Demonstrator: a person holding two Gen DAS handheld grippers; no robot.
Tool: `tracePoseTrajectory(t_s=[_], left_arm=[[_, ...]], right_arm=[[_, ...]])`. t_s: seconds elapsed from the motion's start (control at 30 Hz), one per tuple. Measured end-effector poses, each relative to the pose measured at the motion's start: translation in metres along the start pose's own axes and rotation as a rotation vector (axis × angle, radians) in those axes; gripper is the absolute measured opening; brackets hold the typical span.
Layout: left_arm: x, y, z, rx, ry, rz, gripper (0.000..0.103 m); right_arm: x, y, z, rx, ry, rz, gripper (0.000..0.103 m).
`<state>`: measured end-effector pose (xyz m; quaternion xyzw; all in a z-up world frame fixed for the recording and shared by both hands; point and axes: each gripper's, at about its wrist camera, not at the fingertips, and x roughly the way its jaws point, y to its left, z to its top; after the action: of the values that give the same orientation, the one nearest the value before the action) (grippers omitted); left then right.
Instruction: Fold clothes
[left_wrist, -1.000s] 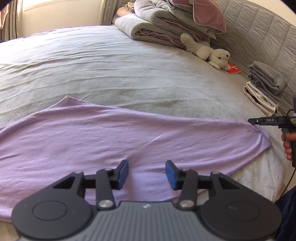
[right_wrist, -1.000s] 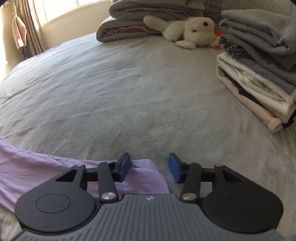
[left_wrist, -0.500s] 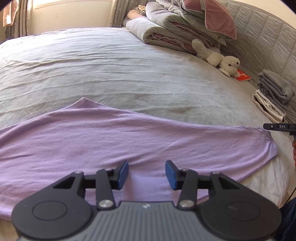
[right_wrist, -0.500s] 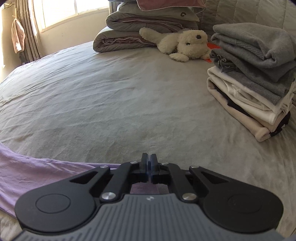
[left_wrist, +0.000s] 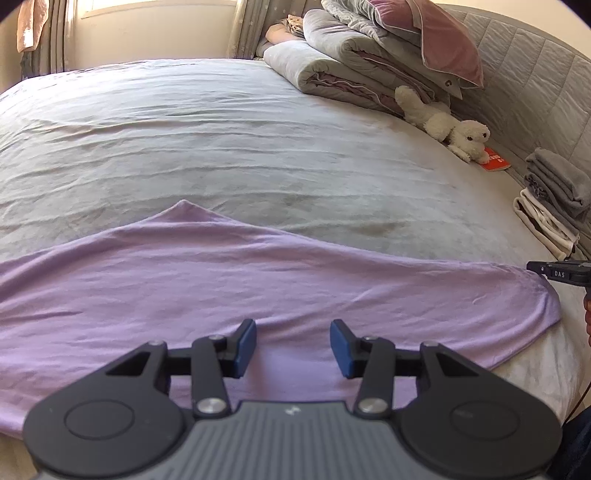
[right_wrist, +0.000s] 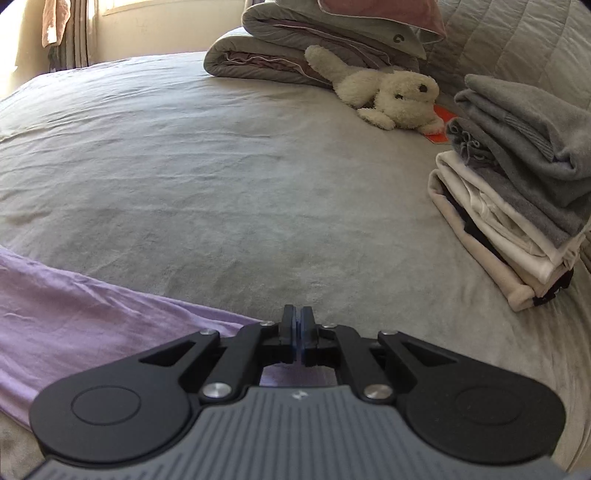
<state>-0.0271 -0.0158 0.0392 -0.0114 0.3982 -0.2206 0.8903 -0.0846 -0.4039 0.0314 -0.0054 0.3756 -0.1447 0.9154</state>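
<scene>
Broadly, we see a wide bed under a grey sheet filling both views, its near edge cut off by the gripper bodies. Behind it runs a quilted grey headboard, and a lit window with curtains stands at the far left, too washed out to read clearly.

Across the near part of the bed lies the lilac garment, spread flat with soft creases. We cannot tell what kind of garment it is, since its left end runs out of view and its near hem is hidden.

At the head of the bed sits a roll of grey bedding with a mauve pillow on top. Just beside it lies a white plush dog, partly covering something red-orange that we cannot identify. To the right stands a pile of folded clothes, grey pieces over white and beige ones, well apart from the lilac garment.

Our left gripper hangs over the garment's middle with its jaws apart and nothing between them. Our right gripper has its jaws together at the garment's right corner; the cloth runs under them, so the pinch itself is hidden, though lilac shows just behind the pads.
</scene>
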Motion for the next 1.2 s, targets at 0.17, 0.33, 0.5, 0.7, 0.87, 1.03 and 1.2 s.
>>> tracePoseTrajectory(t_s=[0.17,0.33,0.5,0.7,0.87,1.03,1.2], left_arm=[[-0.003,0.004,0.001,-0.011,-0.004,0.005,0.046],[-0.001,0.0,0.002,0.0,-0.002,-0.001,0.046],[-0.001,-0.002,-0.001,0.02,0.003,-0.005,0.046],[-0.001,-0.002,0.0,0.015,0.004,-0.002,0.046],[-0.001,-0.001,0.0,0.017,0.003,-0.005,0.046],[-0.001,-0.001,0.0,0.014,0.003,-0.002,0.046],[-0.001,-0.003,-0.001,0.018,0.005,-0.003,0.046]], right_arm=[[-0.019,-0.006,0.001,0.035,-0.066,0.05,0.023],[-0.026,0.008,-0.004,-0.051,-0.072,0.157,0.033],[-0.017,0.024,-0.007,-0.131,-0.009,0.16,0.039],[-0.013,0.02,-0.007,-0.103,0.016,0.147,0.03],[-0.016,0.008,-0.005,-0.033,-0.006,0.147,0.018],[-0.016,-0.002,-0.005,0.0,0.004,0.123,0.03],[-0.012,0.01,-0.011,-0.079,0.036,0.116,0.03]])
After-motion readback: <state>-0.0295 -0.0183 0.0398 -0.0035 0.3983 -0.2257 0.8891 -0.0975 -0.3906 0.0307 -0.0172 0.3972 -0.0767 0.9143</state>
